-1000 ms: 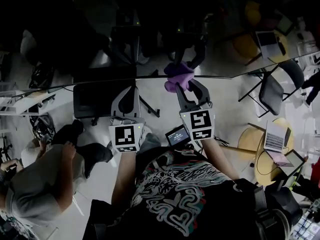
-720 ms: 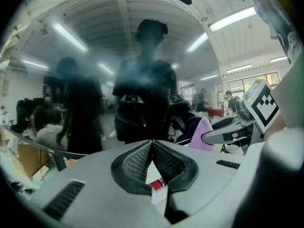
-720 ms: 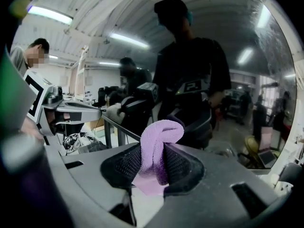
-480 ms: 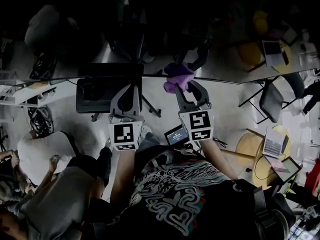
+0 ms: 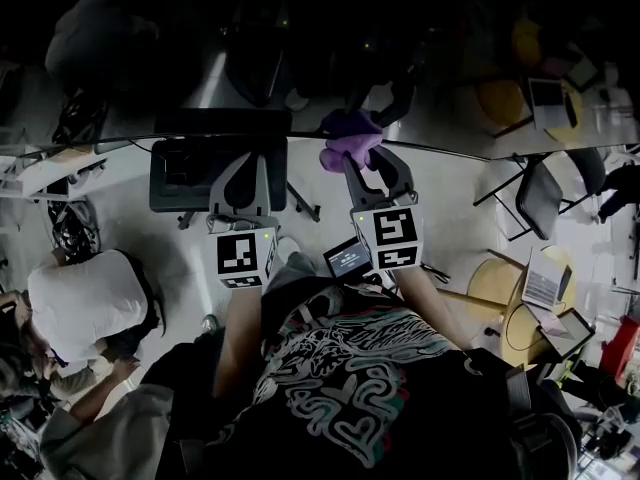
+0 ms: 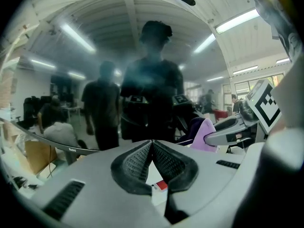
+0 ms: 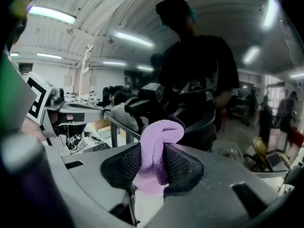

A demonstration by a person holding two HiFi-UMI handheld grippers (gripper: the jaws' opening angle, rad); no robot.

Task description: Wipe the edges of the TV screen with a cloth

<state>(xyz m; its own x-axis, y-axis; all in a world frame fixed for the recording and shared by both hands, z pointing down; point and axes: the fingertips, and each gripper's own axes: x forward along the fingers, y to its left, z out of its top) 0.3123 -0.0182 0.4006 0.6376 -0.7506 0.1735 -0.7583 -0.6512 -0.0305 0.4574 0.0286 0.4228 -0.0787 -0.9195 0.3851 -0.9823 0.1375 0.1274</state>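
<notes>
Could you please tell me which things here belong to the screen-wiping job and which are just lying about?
Part of the job:
purple cloth, held in the right gripper
TV screen, with the cloth at its edge

Just lying about:
laptop
round table
folding chair

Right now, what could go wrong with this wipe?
The purple cloth is pinched only by a fold in the right tool; dragging along the edge of the TV screen could pull it loose. The left tool, shut and empty, sits close to the screen; its hard tips might scratch it.
</notes>
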